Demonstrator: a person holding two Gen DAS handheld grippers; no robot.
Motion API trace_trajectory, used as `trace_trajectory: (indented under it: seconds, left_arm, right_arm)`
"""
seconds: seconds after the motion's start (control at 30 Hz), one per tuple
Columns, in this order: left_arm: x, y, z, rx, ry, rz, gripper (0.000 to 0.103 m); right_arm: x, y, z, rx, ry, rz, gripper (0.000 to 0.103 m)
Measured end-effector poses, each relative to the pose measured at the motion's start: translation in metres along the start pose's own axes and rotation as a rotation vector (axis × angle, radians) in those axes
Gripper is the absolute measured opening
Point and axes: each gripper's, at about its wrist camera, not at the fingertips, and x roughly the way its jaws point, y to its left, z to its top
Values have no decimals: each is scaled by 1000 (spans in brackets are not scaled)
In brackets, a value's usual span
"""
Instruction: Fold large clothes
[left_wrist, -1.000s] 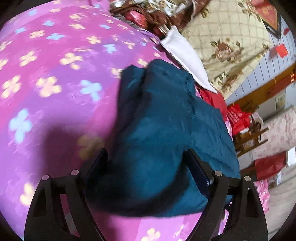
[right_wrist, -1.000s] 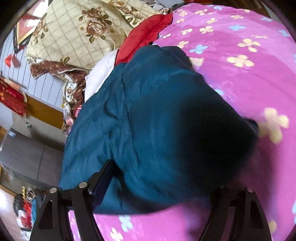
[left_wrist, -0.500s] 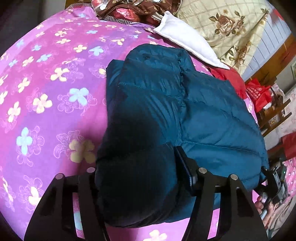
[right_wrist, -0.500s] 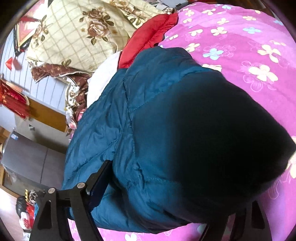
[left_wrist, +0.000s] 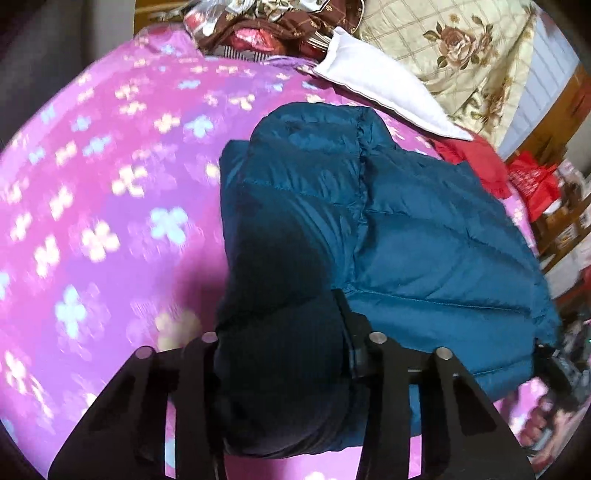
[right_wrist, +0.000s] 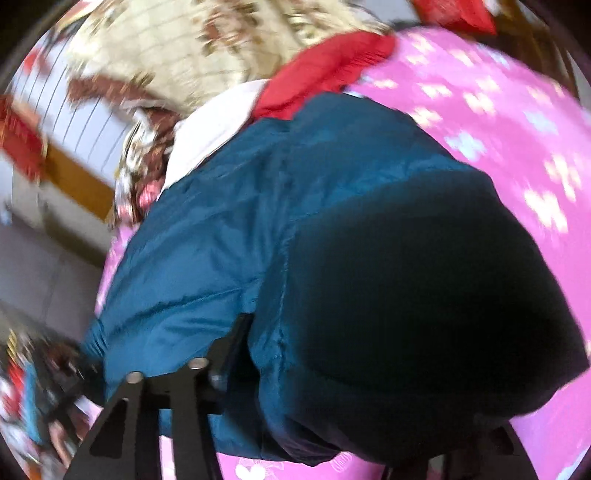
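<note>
left claw: the left gripper (left_wrist: 280, 354) sits at the near edge of the jacket (left_wrist: 424, 236), jaws closing, a thick dark roll of padded cloth between them; the fingers press into it, so it is grasping the jacket's near hem.
right claw: the right gripper (right_wrist: 354, 387) is at the other near corner, jaws closing too; its left finger (right_wrist: 229, 350) digs into the cloth, the right one is hidden under the bulge. Judged clenched on the same jacket.
why held so: both claws take the near hem at two corners, likely to carry that edge over the body for a fold; the down filling bunches thickly, hence the wide bite.
jacket: teal, quilted, lying on the pink flowered bedspread (left_wrist: 110, 206), already doubled into a compact block, its far end toward the pillows.
open room: bare bedspread to the left side in the left view gives free space.
far edge: a white pillow (left_wrist: 384, 96) and red cloth (left_wrist: 472, 162) lie just beyond the jacket; a floral quilt (left_wrist: 461, 48) is behind them. Little slack there.
bed edge: the right side drops off near the jacket; furniture and red bags (left_wrist: 532, 181) beyond.
</note>
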Motion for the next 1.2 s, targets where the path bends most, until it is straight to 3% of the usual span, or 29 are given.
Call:
trace_trajectory:
  seconds: [0.13,0.3,0.47,0.6,0.7,0.87,1.07,1.2]
  left_arm:
    - [3,-2,17,6,-5,60,27]
    - [-9,6,23,-10,-41,51,25]
    - [15,9,22,-28,-2,120,28]
    - [16,-6,24,11,1,173,28]
    - [10,-3,24,4,11,128,30]
    - [-13,24,17,-136,-14,2,35]
    - [-36,28,-7,-147,-23,13,39]
    - [-44,25,-12,-73,-30,50,40]
  right_arm:
    - [-5,31,11,-110,-35,-33,34]
    - [-12,36,10,-132,-49,12,34]
    - [13,47,12,-125,-33,-20,34]
    - [6,41,10,-91,-48,-24,34]
    - [3,24,-1,-43,-44,-5,37]
    - [-30,0,-18,37,-44,18,42]
    - [-65,-1,-44,-44,-89,-68,46]
    - [-88,4,-51,-112,-153,-155,46]
